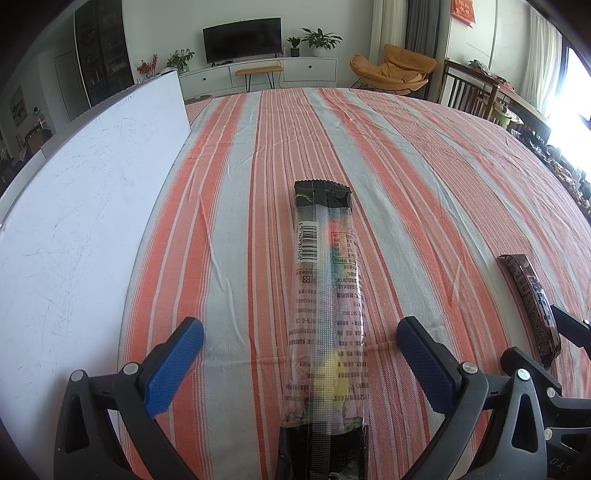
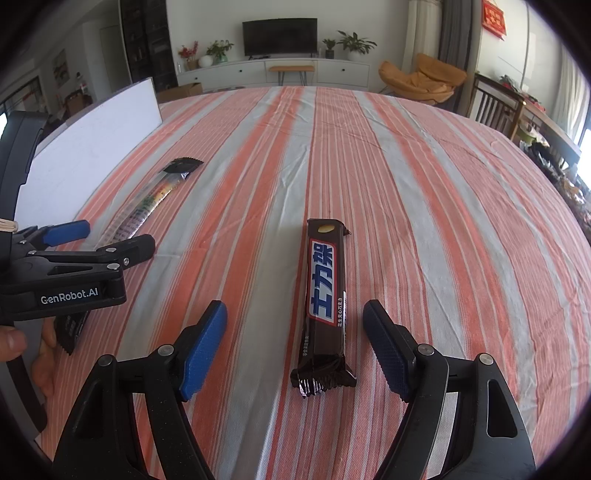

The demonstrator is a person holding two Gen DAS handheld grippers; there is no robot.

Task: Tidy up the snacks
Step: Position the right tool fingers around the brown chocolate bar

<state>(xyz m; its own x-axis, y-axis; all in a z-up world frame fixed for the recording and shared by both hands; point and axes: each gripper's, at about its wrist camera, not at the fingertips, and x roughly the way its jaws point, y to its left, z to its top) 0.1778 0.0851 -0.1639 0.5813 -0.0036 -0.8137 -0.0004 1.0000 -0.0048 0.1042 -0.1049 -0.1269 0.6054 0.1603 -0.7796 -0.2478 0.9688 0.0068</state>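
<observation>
Both wrist views—downward, close—same striped cloth (image 1: 406,155)

- tabletop (image 1: 406,155) under orange, white and grey striped cloth, fills centre
- white board (image 1: 74,206) at left edge
- top centre: dark TV (image 1: 242,38) on low white cabinet (image 1: 266,72), potted plants (image 1: 319,40) beside it
- upper right: orange lounge chair (image 1: 391,68), wooden chair (image 1: 467,88), grey curtain (image 1: 419,26)
- bright window (image 1: 570,88) glare at far right
- dark shelving (image 1: 99,48) upper left

"GenRobot.AI" on left gripper (image 2: 110,240)
</observation>
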